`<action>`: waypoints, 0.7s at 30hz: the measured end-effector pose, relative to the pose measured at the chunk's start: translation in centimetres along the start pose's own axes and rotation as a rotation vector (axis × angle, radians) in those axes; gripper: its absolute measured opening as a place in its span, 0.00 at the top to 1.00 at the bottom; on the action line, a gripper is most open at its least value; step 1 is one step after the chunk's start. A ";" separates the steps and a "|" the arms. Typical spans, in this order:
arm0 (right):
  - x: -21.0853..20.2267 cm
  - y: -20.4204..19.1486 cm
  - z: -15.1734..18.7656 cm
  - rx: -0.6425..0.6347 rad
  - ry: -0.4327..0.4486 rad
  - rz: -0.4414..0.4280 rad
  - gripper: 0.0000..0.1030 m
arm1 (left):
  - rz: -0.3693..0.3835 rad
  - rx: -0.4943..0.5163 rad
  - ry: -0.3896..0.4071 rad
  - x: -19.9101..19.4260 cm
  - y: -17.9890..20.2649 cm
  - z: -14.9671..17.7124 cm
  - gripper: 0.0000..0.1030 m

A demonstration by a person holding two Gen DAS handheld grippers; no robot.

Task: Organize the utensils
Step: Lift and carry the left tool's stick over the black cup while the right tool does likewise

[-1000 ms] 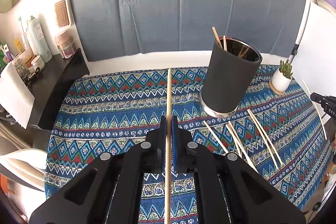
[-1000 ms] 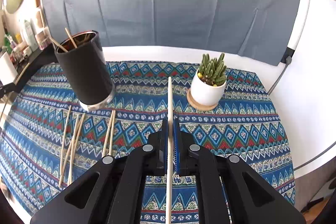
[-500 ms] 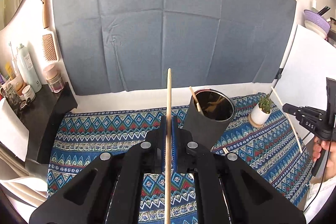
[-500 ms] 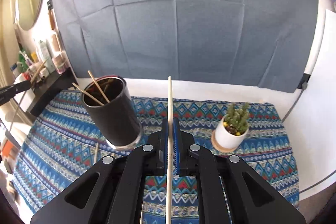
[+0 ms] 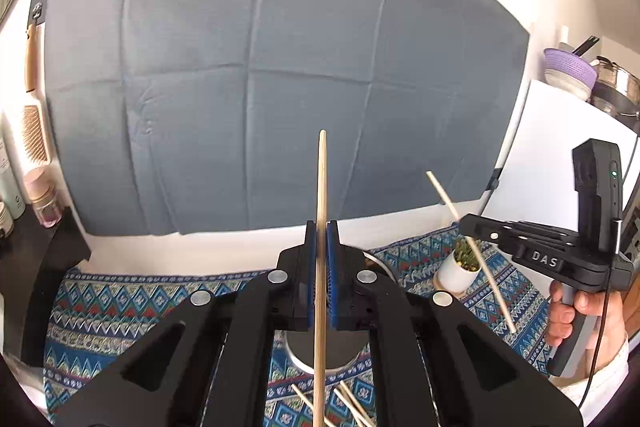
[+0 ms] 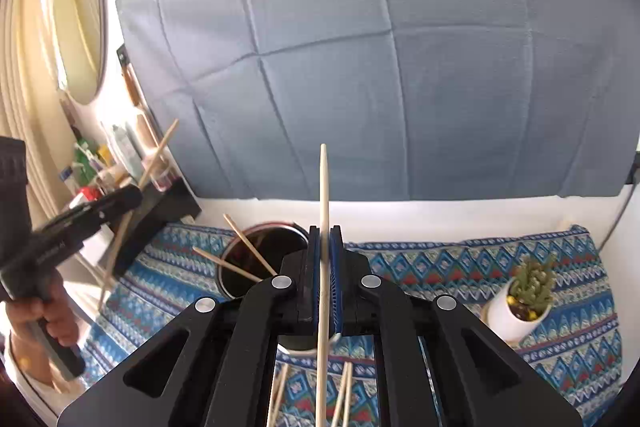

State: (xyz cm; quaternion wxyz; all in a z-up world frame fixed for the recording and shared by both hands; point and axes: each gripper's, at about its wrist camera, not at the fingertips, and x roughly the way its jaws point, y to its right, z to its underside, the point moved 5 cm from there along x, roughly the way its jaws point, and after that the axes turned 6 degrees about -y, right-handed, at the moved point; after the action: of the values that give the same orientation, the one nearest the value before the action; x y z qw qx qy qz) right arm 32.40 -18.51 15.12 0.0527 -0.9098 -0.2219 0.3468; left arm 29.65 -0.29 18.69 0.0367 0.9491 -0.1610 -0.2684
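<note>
My left gripper (image 5: 321, 233) is shut on a wooden chopstick (image 5: 322, 187) that points up past its jaws. My right gripper (image 6: 325, 239) is shut on a second chopstick (image 6: 324, 195). Both are raised above the table. The black utensil cup (image 6: 256, 263) stands just left of the right gripper's jaws, holding a few chopsticks (image 6: 248, 245); in the left wrist view only its base (image 5: 326, 355) shows below the jaws. Several loose chopsticks (image 6: 346, 393) lie on the cloth in front of the cup. The right gripper also shows in the left wrist view (image 5: 470, 223).
A patterned blue cloth (image 6: 460, 267) covers the table. A small cactus in a white pot (image 6: 520, 307) stands at right. A black shelf (image 6: 160, 211) with bottles is at left. A grey cloth backdrop (image 6: 360, 87) hangs behind.
Both grippers have risen and tilted up with their chopsticks. The cup has dropped low in both views, under the jaws, and the backdrop fills most of each view.
</note>
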 end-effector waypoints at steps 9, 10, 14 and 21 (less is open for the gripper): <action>2.3 -1.1 -2.1 0.034 0.290 -0.188 0.95 | 0.185 0.075 0.199 2.2 2.1 0.0 0.95; 2.5 -1.1 -2.3 0.044 0.319 -0.207 0.95 | 0.204 0.069 0.213 2.5 2.0 0.0 0.95; 3.5 -0.4 -3.0 0.093 0.419 -0.279 0.95 | 0.239 0.033 0.243 4.5 1.5 -0.4 0.95; 5.6 1.2 -3.8 0.172 0.535 -0.309 0.95 | 0.226 -0.001 0.421 5.8 0.8 -0.2 0.95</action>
State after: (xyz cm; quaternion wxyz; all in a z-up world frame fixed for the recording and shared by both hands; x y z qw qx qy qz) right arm 39.01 -16.93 14.26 0.2381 -0.9164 -0.3056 0.1007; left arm 34.20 -2.90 16.12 0.0997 0.9600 -0.2549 -0.0589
